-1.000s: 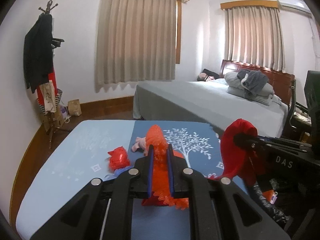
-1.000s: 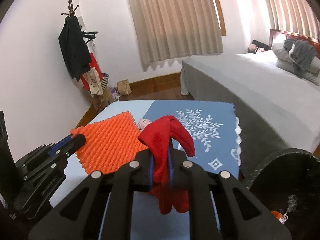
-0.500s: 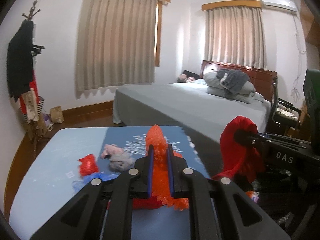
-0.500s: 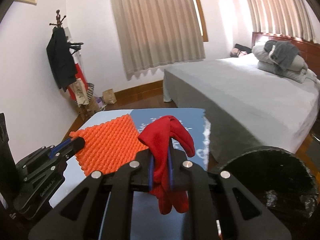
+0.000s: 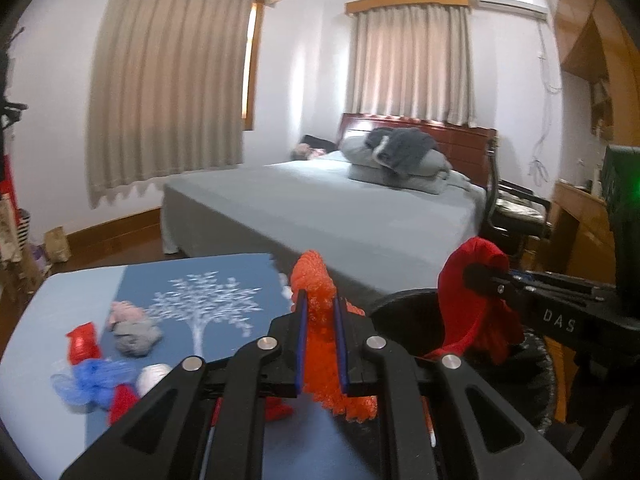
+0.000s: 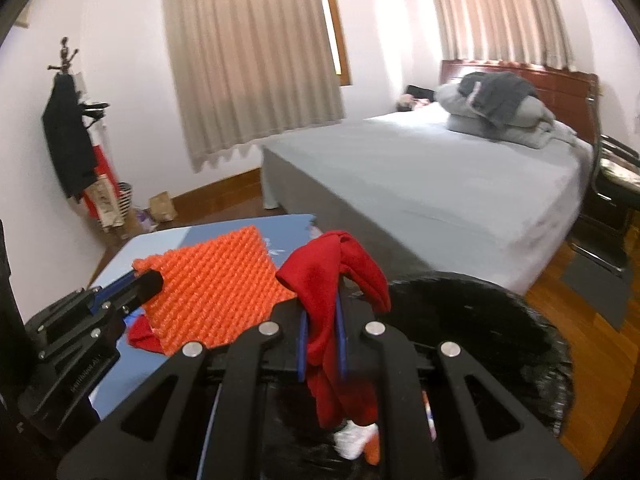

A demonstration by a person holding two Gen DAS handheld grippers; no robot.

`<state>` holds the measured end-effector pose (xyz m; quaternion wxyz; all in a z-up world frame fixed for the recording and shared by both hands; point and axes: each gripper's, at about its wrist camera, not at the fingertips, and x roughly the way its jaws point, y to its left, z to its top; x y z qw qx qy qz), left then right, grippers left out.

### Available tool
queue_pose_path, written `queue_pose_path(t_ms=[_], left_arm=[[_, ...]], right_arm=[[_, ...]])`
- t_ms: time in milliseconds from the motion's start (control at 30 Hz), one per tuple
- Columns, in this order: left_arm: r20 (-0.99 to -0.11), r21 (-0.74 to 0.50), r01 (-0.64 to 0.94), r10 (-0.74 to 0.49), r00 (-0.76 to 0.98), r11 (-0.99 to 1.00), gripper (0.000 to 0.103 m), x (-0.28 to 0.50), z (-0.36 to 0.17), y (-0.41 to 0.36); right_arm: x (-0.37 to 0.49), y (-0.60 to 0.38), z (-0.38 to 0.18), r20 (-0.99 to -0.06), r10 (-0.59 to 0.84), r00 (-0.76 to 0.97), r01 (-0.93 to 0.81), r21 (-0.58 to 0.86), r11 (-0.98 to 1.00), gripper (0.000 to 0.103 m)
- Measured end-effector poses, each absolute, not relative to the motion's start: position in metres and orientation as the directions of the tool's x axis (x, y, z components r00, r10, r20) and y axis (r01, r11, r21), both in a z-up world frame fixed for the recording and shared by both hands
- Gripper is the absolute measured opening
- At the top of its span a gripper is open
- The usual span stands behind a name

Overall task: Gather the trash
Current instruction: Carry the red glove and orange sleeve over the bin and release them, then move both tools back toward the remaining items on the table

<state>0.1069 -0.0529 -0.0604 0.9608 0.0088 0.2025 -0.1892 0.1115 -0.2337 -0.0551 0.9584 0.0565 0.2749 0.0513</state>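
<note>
My left gripper [image 5: 320, 340] is shut on an orange foam net [image 5: 320, 308], held near the table's right edge beside the black bin [image 5: 532, 364]. It also shows in the right wrist view [image 6: 212, 292]. My right gripper [image 6: 322, 340] is shut on a red cloth [image 6: 332, 276], held over the bin's black bag [image 6: 480, 320]; the cloth shows in the left wrist view [image 5: 468, 284]. Trash lies on the blue table [image 5: 48, 320]: a red wrapper [image 5: 82, 342], a grey wad [image 5: 134, 334], blue netting [image 5: 90, 380], a white ball [image 5: 154, 376].
A grey bed [image 5: 340, 208] stands behind the table and bin. A dark chair [image 5: 516, 208] and a wooden desk [image 5: 580, 232] are at the right. A coat rack [image 6: 72, 136] stands by the left wall, with bags [image 6: 162, 208] on the floor.
Both grippers have swung to the right with their loads. The bin has come into view under the right gripper, and the table has slid to the left.
</note>
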Motion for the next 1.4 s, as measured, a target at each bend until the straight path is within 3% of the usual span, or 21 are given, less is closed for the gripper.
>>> queue_pose_path(t_ms=[433, 567, 633, 667, 700, 767, 800, 867, 1000, 1167, 1400], left_arm=[[-0.442, -0.062, 0.504, -0.477, 0.76, 0.861, 0.012, 0.117, -0.079, -0.134], [-0.469, -0.072, 0.531, -0.499, 0.729, 0.844, 0.014, 0.12, -0.086, -0.149], [-0.478, -0.081, 0.538, -0.507, 0.717, 0.839, 0.027, 0.122, -0.089, -0.15], [-0.482, -0.087, 0.537, -0.508, 0.714, 0.839, 0.039, 0.123, -0.09, -0.15], [-0.482, -0.092, 0.533, -0.506, 0.716, 0.841, 0.045, 0.124, -0.091, -0.148], [-0.483, -0.089, 0.521, -0.494, 0.723, 0.849, 0.048, 0.124, -0.091, -0.143], [-0.482, -0.085, 0.516, -0.488, 0.727, 0.852, 0.052, 0.125, -0.091, -0.14], [-0.477, -0.075, 0.495, -0.467, 0.744, 0.865, 0.061, 0.125, -0.09, -0.132], [-0.461, -0.048, 0.438, -0.408, 0.788, 0.898, 0.08, 0.123, -0.088, -0.11], [-0.453, -0.016, 0.355, -0.323, 0.831, 0.935, 0.089, 0.124, -0.086, -0.077], [-0.45, 0.011, 0.245, -0.214, 0.867, 0.969, 0.093, 0.125, -0.085, -0.03]], right_arm=[[0.091, -0.303, -0.091, -0.581, -0.018, 0.814, 0.103, 0.114, 0.988, 0.011], [0.093, -0.313, -0.101, -0.602, -0.042, 0.798, 0.138, 0.113, 0.984, 0.016], [0.092, -0.316, -0.105, -0.611, -0.049, 0.79, 0.149, 0.114, 0.982, 0.024], [0.093, -0.317, -0.106, -0.612, -0.055, 0.789, 0.155, 0.112, 0.982, 0.033], [0.092, -0.319, -0.107, -0.613, -0.064, 0.787, 0.165, 0.109, 0.98, 0.039], [0.09, -0.32, -0.107, -0.607, -0.078, 0.791, 0.177, 0.105, 0.979, 0.06], [0.089, -0.321, -0.107, -0.602, -0.089, 0.793, 0.185, 0.099, 0.978, 0.065], [0.088, -0.32, -0.106, -0.593, -0.107, 0.798, 0.197, 0.089, 0.976, 0.089], [0.09, -0.314, -0.104, -0.584, -0.102, 0.805, 0.186, 0.086, 0.979, 0.094], [0.096, -0.296, -0.102, -0.582, -0.073, 0.81, 0.159, 0.098, 0.982, 0.096], [0.117, -0.253, -0.097, -0.569, 0.004, 0.822, 0.079, 0.121, 0.989, 0.096]])
